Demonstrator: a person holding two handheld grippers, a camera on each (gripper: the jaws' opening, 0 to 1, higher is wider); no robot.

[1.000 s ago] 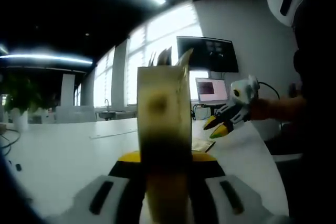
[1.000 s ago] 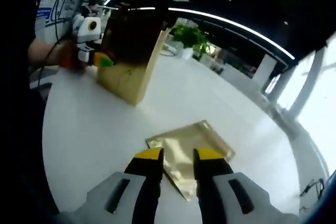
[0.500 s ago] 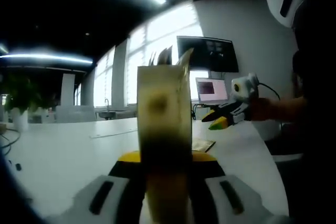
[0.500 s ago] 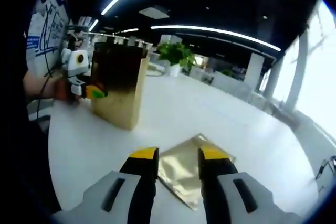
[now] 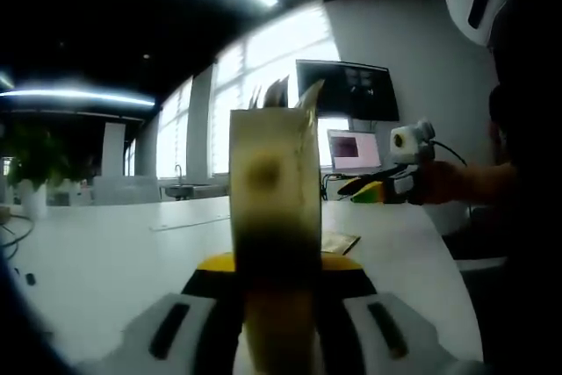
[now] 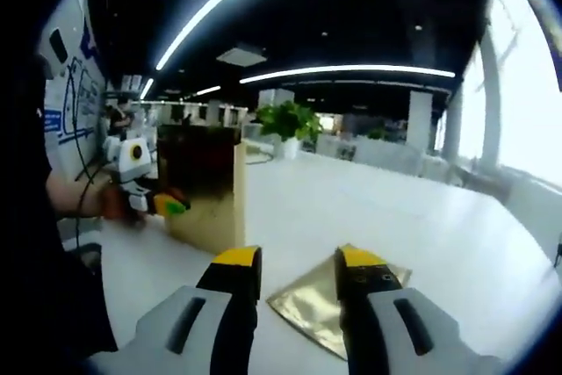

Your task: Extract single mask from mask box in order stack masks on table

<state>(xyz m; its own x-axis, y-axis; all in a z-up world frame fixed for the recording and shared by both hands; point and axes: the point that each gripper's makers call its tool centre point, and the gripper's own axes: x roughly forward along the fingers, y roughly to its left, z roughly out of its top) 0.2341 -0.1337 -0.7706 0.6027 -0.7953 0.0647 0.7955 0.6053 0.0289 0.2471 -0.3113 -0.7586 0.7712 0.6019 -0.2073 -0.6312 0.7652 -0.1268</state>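
Observation:
The gold mask box [image 5: 274,182] stands upright right in front of the left gripper view, with my left gripper [image 5: 277,263] shut on its near edge. In the right gripper view the same box [image 6: 204,186] stands at the left on the white table [image 6: 421,208], with the left gripper [image 6: 147,201] at its side. A flat gold mask packet [image 6: 327,303] lies on the table just beyond my right gripper [image 6: 299,263], which hovers above it open, with nothing between its jaws. In the left gripper view the packet [image 5: 338,241] lies right of the box, below the right gripper [image 5: 376,188].
A dark monitor [image 5: 347,90] and a lit laptop [image 5: 354,151] stand at the table's far right edge. A potted plant [image 6: 285,120] stands behind the box. A hand [image 6: 83,204] holds the left gripper. Open white tabletop [image 5: 105,252] spreads left of the box.
The right gripper has risen from above the packet and levelled out, so its view now looks across the table. The left gripper and the box have stayed put.

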